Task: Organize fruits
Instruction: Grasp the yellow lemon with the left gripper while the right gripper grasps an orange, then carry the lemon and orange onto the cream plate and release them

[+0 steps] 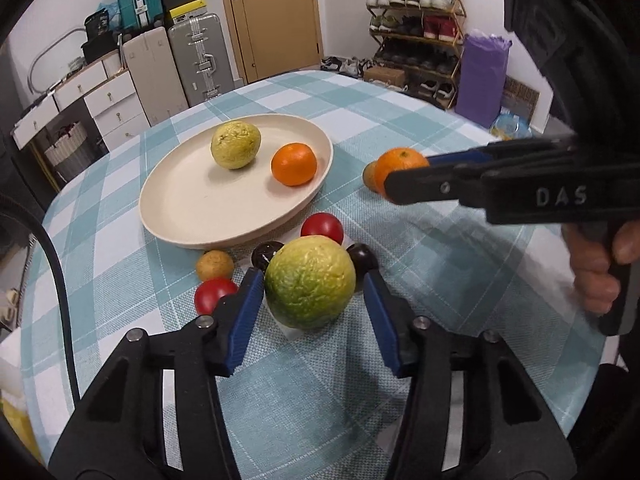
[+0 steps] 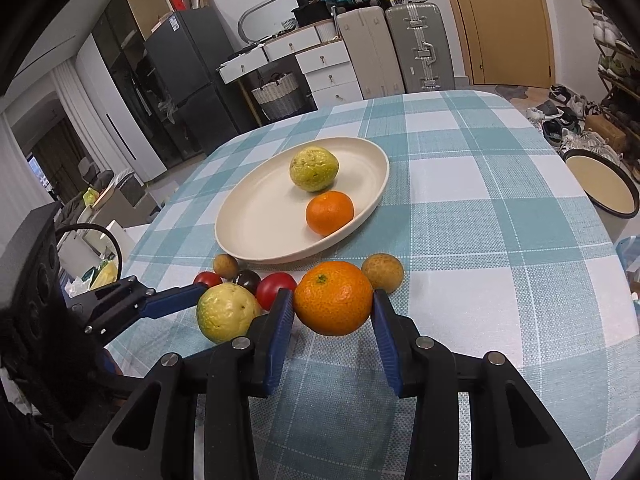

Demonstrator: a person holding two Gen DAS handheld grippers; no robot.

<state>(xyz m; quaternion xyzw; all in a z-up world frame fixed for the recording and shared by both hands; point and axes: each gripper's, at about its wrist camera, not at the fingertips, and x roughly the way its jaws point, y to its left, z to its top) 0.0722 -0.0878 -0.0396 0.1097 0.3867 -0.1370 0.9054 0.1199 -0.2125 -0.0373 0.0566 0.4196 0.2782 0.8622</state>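
Both hands are mid-pickup right now. The left gripper (image 1: 314,292) has a big green-yellow citrus (image 1: 310,282) between its blue pads (image 1: 246,312), which look to be just pinching its sides, though I can't swear the right pad is fully on it. It sits on the checked tablecloth (image 1: 440,280) just in front of the plate (image 1: 180,208).

The right gripper (image 2: 333,320) is clamped on an orange (image 2: 333,298), held beside a small brown fruit (image 2: 383,272).

The plate already has one green citrus (image 1: 235,145) and one orange (image 1: 294,164), so I'd guess sorting is partly done. Next is lifting both without squashing them and setting them down without bumping what's there. Tomatoes (image 1: 322,228) and dark plums (image 1: 363,261) are still loose.

Only readable writing: "DAS" (image 1: 562,196) on the right gripper's body.
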